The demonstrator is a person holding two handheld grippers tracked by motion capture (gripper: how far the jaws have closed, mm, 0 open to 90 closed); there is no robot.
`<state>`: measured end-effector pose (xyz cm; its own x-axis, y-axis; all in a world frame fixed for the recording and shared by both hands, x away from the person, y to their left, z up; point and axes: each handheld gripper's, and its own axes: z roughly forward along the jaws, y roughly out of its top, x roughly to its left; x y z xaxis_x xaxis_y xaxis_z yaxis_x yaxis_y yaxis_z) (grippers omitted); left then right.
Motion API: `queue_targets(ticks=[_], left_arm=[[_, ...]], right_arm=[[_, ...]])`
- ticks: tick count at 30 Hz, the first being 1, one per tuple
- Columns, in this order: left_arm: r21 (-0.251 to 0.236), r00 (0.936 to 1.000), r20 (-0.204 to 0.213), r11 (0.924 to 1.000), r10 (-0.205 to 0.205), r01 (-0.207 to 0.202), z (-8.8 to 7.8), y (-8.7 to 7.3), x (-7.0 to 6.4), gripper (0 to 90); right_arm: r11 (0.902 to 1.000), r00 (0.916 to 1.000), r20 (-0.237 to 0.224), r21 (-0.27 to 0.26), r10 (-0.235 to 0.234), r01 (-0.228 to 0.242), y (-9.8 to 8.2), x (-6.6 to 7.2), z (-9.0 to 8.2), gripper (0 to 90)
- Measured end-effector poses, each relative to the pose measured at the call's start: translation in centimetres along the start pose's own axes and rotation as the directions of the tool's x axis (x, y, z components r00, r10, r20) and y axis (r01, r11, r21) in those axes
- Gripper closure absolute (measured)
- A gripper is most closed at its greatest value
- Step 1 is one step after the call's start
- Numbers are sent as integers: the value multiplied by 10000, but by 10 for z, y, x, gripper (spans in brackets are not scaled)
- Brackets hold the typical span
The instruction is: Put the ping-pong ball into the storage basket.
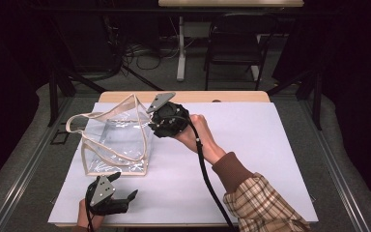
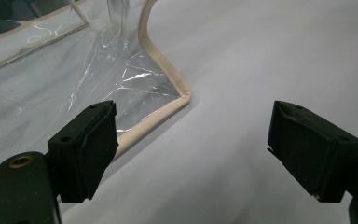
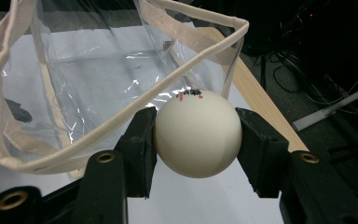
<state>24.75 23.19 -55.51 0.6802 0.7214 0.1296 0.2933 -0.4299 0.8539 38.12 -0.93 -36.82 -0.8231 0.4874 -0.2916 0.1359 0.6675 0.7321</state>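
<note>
A clear plastic bag (image 1: 118, 140) with beige trim stands open on the white sheet (image 1: 251, 145) at the left of the table. My right gripper (image 1: 160, 123) hovers at the bag's right rim, shut on a cream-white ball (image 3: 197, 133) with small red and black marks on top. In the right gripper view the bag's mouth (image 3: 98, 70) gapes just beyond the ball. My left gripper (image 1: 125, 191) rests low at the sheet's front left, open, with nothing between its jaws. In the left gripper view, the bag's bottom corner (image 2: 179, 95) lies just ahead of it.
The bag's beige handles (image 1: 84, 118) loop out to the left. A black cable (image 1: 207, 179) trails from the right gripper along the plaid-sleeved forearm. Beyond the table's far edge stand a dark chair (image 1: 234, 46) and a white table leg (image 1: 180, 46).
</note>
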Motion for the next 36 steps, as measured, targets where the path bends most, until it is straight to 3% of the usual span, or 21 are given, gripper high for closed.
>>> queue_targets(ticks=[13,36], left_arm=[[-8,10000,8,10000,6,-6,0,0,0,163],[-20,10000,17,10000,11,-11,-1,0,0,163]], right_arm=[[9995,9995,-29,-18,-302,302,7,5,5,506],[9994,9991,-269,-155,-323,319,18,15,11,507]])
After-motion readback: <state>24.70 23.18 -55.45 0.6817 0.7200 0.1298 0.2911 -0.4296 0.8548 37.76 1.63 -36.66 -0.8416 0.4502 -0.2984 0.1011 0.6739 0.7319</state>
